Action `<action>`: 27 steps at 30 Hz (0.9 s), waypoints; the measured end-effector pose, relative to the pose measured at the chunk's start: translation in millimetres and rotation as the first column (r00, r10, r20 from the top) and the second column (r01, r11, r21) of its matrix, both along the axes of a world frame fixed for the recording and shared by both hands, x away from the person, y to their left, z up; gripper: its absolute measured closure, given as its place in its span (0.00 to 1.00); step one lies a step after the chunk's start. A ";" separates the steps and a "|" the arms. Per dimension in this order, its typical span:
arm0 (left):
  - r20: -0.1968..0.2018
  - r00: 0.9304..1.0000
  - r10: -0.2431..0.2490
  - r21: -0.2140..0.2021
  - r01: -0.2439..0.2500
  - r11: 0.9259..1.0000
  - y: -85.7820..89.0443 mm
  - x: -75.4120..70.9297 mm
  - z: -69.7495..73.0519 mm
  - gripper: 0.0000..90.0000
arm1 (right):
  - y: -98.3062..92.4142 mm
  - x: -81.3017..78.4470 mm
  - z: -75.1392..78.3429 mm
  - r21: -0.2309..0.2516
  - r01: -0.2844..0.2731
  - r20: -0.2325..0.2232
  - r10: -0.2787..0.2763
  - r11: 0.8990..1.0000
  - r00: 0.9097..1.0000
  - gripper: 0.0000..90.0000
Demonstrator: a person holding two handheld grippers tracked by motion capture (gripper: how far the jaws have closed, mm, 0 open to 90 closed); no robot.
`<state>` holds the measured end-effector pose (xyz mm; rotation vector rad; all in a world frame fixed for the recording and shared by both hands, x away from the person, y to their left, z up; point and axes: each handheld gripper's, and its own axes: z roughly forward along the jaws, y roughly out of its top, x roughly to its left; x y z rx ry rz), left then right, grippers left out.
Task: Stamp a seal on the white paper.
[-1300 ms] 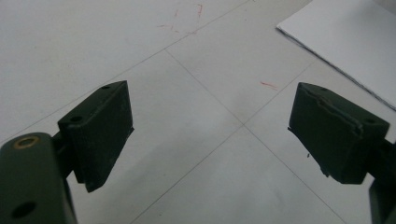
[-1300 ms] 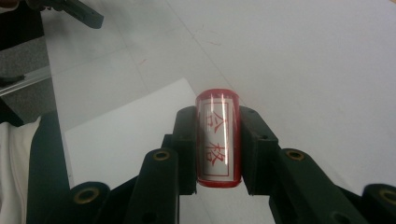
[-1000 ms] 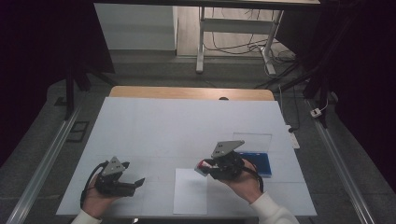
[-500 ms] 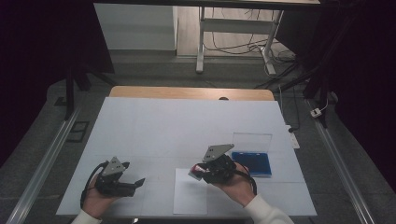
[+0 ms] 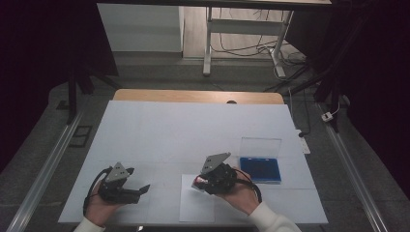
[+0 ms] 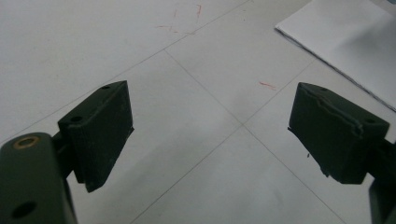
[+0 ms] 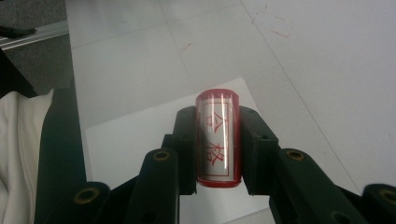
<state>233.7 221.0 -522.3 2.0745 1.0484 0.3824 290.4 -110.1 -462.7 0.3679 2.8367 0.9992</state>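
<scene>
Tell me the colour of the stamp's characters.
Red, on a white label of the stamp; the right gripper view shows it best.

One stamp point(image 7: 218, 140), one paper sheet point(image 5: 196, 208), one ink pad point(image 5: 260, 169).

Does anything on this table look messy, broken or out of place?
Nothing is broken or spilled. The only blemishes are faint red scribble marks on the white table cover. The right claw grips a red stamp over a paper sheet.
</scene>
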 end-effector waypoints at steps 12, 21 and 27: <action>0.001 1.000 -0.003 0.000 0.003 1.000 0.0 -0.1 0.1 0.15 | 11.7 0.8 -10.9 -0.068 -0.031 -0.024 0.029 0.997 0.999 0.78; 0.002 1.000 -0.003 0.000 0.003 1.000 0.4 -0.2 0.2 0.15 | 17.5 1.7 -16.5 -0.103 -0.044 -0.020 0.042 0.994 0.999 0.78; 0.001 1.000 -0.005 0.002 0.005 1.000 0.4 0.0 -0.1 0.15 | 19.6 0.9 -17.8 -0.121 -0.041 -0.023 0.039 0.992 0.999 0.78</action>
